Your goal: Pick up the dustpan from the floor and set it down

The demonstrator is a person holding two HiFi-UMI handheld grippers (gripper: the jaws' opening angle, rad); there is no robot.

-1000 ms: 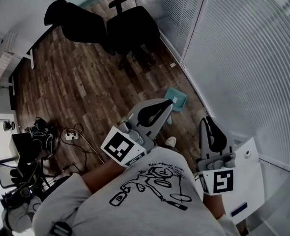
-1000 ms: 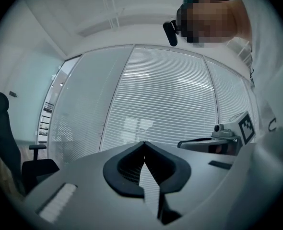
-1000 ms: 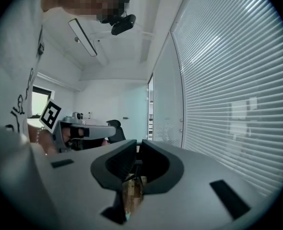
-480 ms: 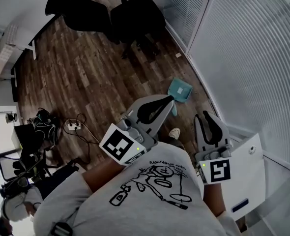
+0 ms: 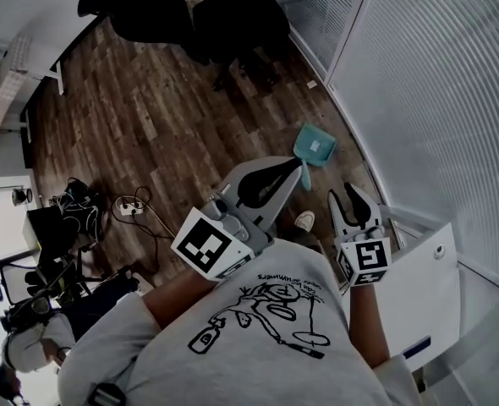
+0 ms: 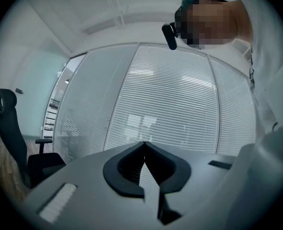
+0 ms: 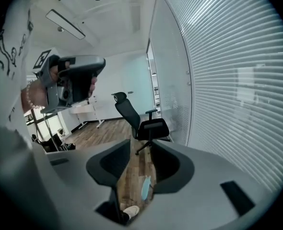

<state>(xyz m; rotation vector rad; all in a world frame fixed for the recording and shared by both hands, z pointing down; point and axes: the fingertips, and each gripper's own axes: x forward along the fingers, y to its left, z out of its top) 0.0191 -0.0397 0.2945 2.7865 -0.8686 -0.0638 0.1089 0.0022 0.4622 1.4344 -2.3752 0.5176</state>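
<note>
Head view: teal dustpan lies flat on the wood floor, close to the foot of the glass wall with blinds. Its handle points back toward the person's shoe. Neither gripper touches it. Both are up at chest height, over the person's grey printed shirt.

Left gripper is held out about level. Its tip overlaps the dustpan handle end in this view, but the pan is on the floor below it. Left gripper view: left gripper has its jaw tips pressed together and nothing is pinched. Only blinds and part of a black chair show ahead.

Right gripper is beside the shoe in the head view, marker cube toward the camera, tilted somewhat downward. Right gripper view: right gripper has its jaws spread. They have just been opening, and nothing is gripped. Through the gap the floor shows, with the dustpan far below and the shoe nearer the bottom edge. The same view shows the left gripper held in a hand at upper left, and one office chair by the glass wall.

Head view, rest: two black office chairs at the top, a cable tangle with a power strip on the floor at left, and a white desk edge at far left.
</note>
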